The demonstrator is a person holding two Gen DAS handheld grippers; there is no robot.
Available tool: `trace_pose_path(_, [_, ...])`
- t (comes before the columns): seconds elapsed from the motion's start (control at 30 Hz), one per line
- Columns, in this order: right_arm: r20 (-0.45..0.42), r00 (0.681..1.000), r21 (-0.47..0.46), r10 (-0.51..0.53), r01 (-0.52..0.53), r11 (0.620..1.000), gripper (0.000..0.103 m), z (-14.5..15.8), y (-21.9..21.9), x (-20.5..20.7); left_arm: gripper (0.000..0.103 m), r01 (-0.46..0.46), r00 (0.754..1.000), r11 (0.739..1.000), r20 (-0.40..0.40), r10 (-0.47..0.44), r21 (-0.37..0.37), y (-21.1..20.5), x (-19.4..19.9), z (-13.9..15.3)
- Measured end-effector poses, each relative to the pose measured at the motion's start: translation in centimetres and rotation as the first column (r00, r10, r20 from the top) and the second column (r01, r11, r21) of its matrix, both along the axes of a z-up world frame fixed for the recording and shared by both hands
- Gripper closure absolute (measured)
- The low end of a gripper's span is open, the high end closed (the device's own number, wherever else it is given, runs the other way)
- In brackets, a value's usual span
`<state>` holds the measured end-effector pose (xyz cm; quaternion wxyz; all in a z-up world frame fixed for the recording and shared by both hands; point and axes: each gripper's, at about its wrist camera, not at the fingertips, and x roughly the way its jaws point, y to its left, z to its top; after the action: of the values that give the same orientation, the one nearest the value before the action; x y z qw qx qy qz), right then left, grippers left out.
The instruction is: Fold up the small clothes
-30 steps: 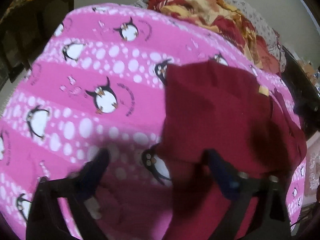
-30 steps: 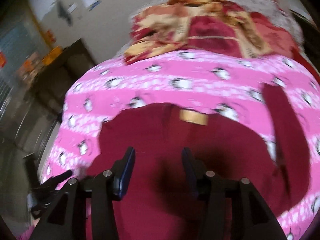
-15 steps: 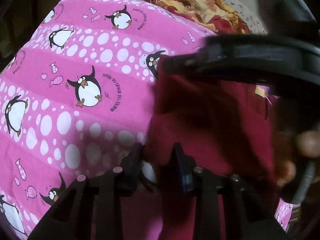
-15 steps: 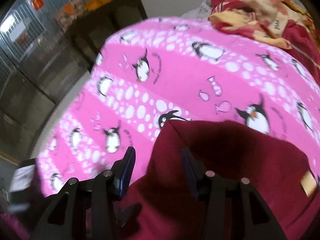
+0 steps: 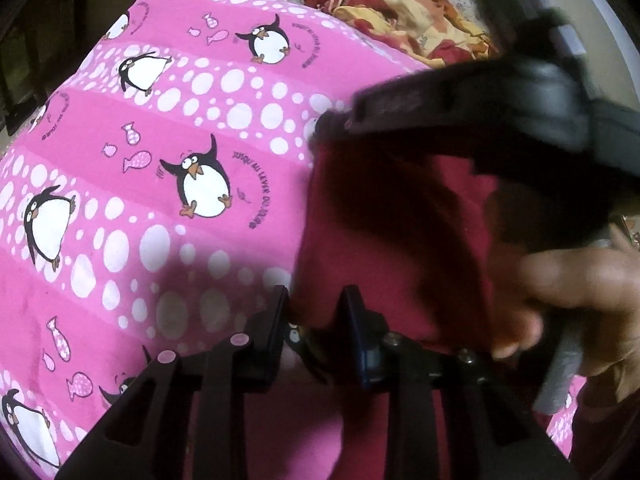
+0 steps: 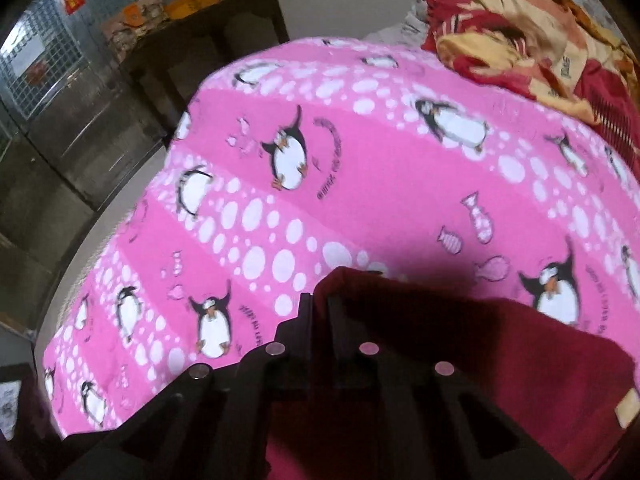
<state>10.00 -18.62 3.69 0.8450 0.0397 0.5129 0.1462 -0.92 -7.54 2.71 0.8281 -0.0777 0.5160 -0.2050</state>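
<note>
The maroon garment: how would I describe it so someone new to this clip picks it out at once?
Find the pink penguin-print blanket covering the bed. The maroon garment lies on its near part, where the right claw is shut on a corner and the left claw straddles an edge. Unlike the red-and-yellow patterned bedding heaped at the far end, it is one plain dark red, with a small tan label.

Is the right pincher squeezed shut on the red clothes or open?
Shut. The right gripper has its jaws pressed together on a corner of the dark red garment, with hardly any gap.
</note>
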Motion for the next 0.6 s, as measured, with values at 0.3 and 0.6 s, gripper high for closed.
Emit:
trace_pose_path(0.3, [0.081, 0.995, 0.060, -0.053, 0.049, 0.997, 0.091, 4.3, -4.6, -3.6, 0.063, 0.008, 1.000, 1.000, 0.006, -0.008, 0.020, 0.3, 0.2, 1.3])
trace_pose_path(0.6, [0.012, 1.000, -0.026, 0.026, -0.025, 0.999, 0.091, 2.1, -2.9, -5.4, 0.053, -0.021, 0.999, 0.994, 0.032, 0.017, 0.110, 0.8, 1.0, 1.4])
